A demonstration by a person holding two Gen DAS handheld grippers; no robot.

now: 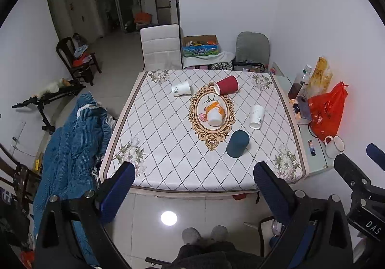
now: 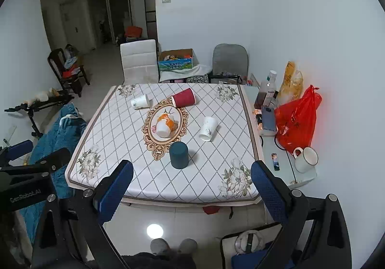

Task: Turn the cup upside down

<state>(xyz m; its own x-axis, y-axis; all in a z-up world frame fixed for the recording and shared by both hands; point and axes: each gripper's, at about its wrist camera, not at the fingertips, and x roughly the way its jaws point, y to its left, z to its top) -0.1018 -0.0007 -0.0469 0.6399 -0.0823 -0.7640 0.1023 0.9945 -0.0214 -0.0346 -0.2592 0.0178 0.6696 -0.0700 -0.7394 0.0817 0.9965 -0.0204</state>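
Observation:
Several paper cups sit on the patterned table (image 1: 168, 148) (image 2: 134, 172). A dark teal cup (image 1: 237, 143) (image 2: 178, 154) stands upside down near the front. A red cup (image 1: 226, 85) (image 2: 184, 97) lies on its side at the back. A white cup (image 1: 181, 88) (image 2: 141, 101) lies at the back left, another white cup (image 1: 256, 116) (image 2: 208, 128) lies at the right. An orange and white cup (image 1: 215, 114) (image 2: 164, 126) lies in the middle. My left gripper (image 1: 194, 173) and right gripper (image 2: 192, 172) are open and empty, held above the table's front edge.
A side shelf (image 2: 284, 172) at the right holds a red plastic bag (image 1: 326, 110) (image 2: 297, 119), a white mug (image 1: 334, 146) (image 2: 305, 159), bottles and a phone. A white chair (image 1: 160, 46) and a grey chair (image 1: 252, 48) stand behind the table. A blue blanket (image 1: 72, 148) lies at the left.

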